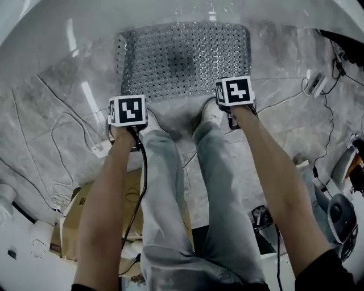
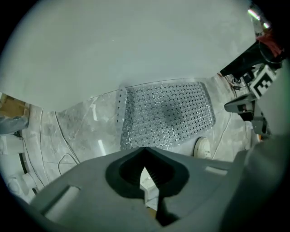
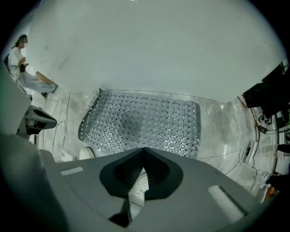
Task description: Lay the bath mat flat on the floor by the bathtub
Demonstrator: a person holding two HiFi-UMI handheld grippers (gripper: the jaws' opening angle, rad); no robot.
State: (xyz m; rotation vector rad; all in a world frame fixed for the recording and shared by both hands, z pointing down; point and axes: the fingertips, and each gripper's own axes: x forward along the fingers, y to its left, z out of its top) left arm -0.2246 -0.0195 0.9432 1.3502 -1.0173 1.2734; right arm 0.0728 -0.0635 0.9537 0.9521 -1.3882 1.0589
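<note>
The grey bath mat [image 1: 185,59], covered in round bumps, lies spread on the marble floor with its far side against the white bathtub [image 1: 170,11]. Its left edge looks slightly turned up. Both grippers hover over the mat's near edge, apart from it. In the head view the left marker cube [image 1: 127,109] is near the mat's front left corner and the right cube [image 1: 234,91] is near the front right. The left gripper [image 2: 145,148] is shut with nothing in it, the mat [image 2: 167,113] ahead. The right gripper [image 3: 145,149] is shut too, facing the mat [image 3: 140,120].
The person's legs and white shoes [image 1: 213,113] stand between the grippers at the mat's near edge. Thin cables [image 1: 62,125] trail over the floor at left, more cables and a plug [image 1: 314,84] at right. A cardboard box [image 1: 74,221] sits near left. Another person [image 3: 18,59] is far off.
</note>
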